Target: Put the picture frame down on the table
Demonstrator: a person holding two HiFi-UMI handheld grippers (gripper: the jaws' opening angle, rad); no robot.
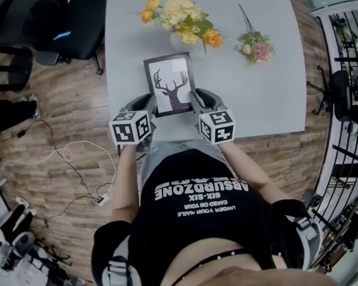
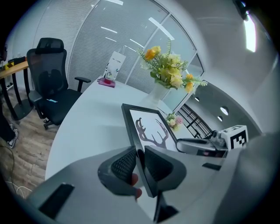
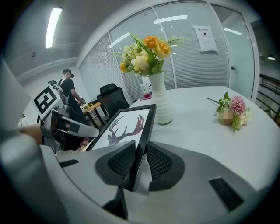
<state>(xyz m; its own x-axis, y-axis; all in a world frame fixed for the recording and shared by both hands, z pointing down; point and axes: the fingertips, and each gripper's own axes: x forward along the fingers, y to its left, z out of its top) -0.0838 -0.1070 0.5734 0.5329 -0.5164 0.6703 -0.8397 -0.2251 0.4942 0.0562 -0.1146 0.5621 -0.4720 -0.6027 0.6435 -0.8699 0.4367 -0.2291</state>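
A black picture frame (image 1: 170, 83) with a deer-antler print is held over the near part of the grey table (image 1: 266, 99), tilted slightly. My left gripper (image 1: 149, 105) is shut on the frame's left edge (image 2: 141, 153), and my right gripper (image 1: 196, 100) is shut on its right edge (image 3: 139, 153). In the left gripper view the picture frame (image 2: 151, 131) runs away from the jaws toward the right gripper (image 2: 199, 146). In the right gripper view the print (image 3: 124, 127) faces up and left. Whether the frame's underside touches the table is hidden.
A white vase of yellow and orange flowers (image 1: 181, 22) stands just beyond the frame. A small pink bouquet (image 1: 255, 46) lies at the right. A black office chair (image 1: 59, 32) stands left of the table. Cables (image 1: 72, 169) lie on the wooden floor.
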